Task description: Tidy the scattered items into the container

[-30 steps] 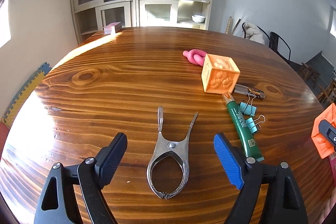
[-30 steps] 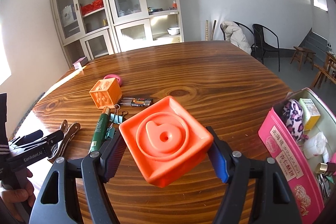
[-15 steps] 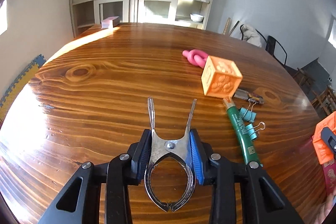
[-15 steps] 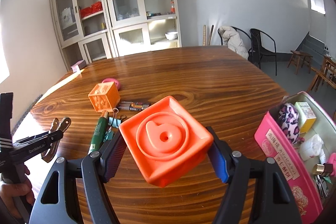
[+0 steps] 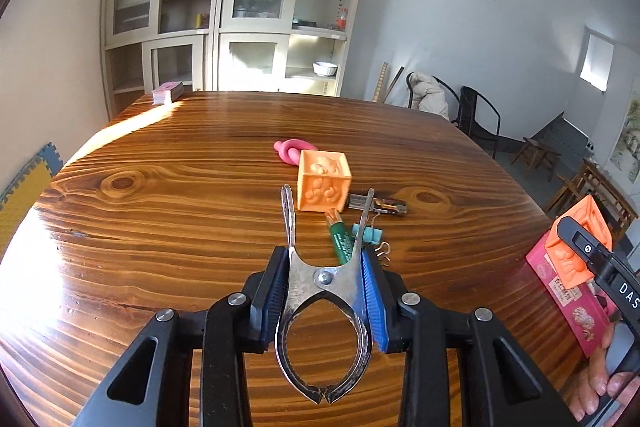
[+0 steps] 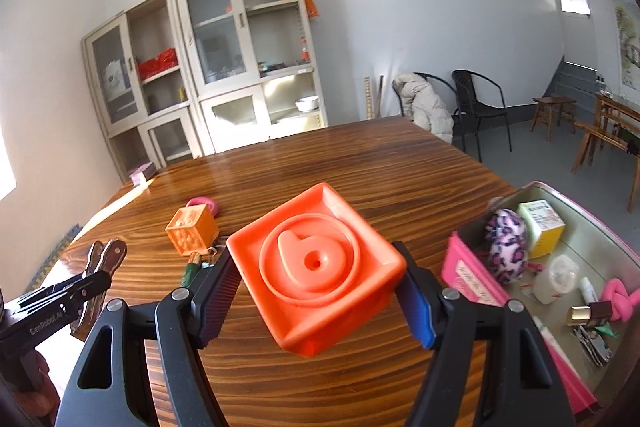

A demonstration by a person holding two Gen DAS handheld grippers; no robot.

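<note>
Both hands are mid-carry. The left gripper [image 5: 326,301] has its fingers clenched on the metal clamp [image 5: 325,291], held clear above the wooden surface [image 5: 180,211]. The right gripper [image 6: 320,293] grasps the orange block [image 6: 316,267], just left of the pink tin [image 6: 472,281] at the near right. Next, I'd say, each load must travel over the tin's open top before the fingers let go.

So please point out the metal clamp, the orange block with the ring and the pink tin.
metal clamp [image 5: 325,277]: left wrist view, pivot rivet.
orange block [image 6: 316,261]: right wrist view, ringed top face.
pink tin [image 6: 472,277]: right wrist view, near wall.
</note>
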